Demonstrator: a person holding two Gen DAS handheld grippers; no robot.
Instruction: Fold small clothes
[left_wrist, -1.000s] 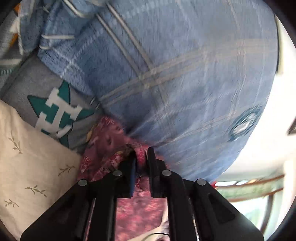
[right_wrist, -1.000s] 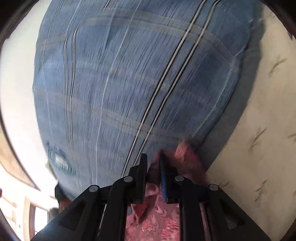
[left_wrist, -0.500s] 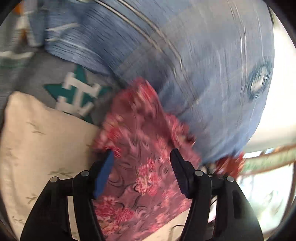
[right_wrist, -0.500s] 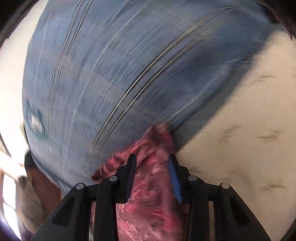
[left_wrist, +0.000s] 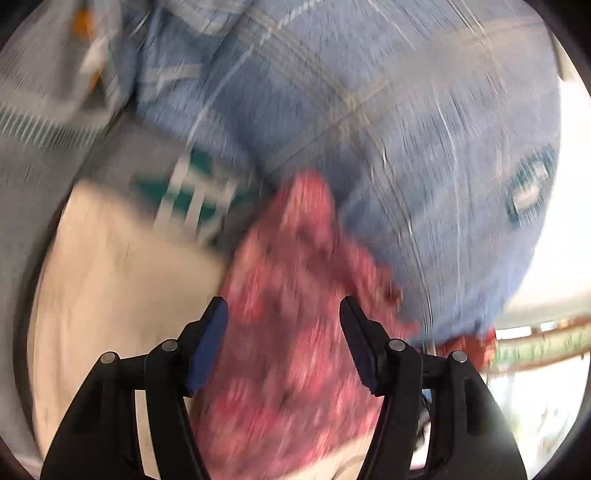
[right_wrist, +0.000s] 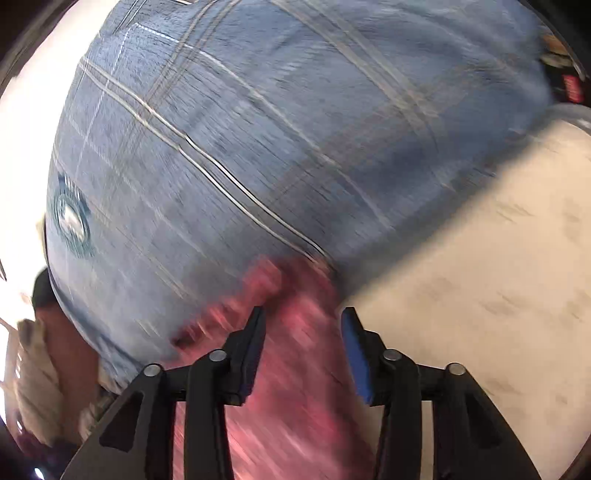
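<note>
A small red floral garment (left_wrist: 291, 314) lies on the cream sheet (left_wrist: 110, 295), its far corner against a blue plaid cloth (left_wrist: 388, 122). My left gripper (left_wrist: 283, 310) stands open above the garment, its pads apart from the fabric. In the right wrist view the same red garment (right_wrist: 299, 354) runs under my right gripper (right_wrist: 303, 317). That gripper's jaws are opening, with the garment below the gap and no pad pressing on it. Both views are blurred by motion.
A grey garment with a teal star print (left_wrist: 192, 199) lies left of the red one, beside more striped clothes (left_wrist: 55, 92). The blue plaid cloth (right_wrist: 277, 147) fills the far side. Cream sheet with leaf marks (right_wrist: 498, 288) spreads to the right.
Both grippers were shut on corners of the red garment a second ago and have let it go. Their jaws have spread and the garment now lies flat beneath them.
</note>
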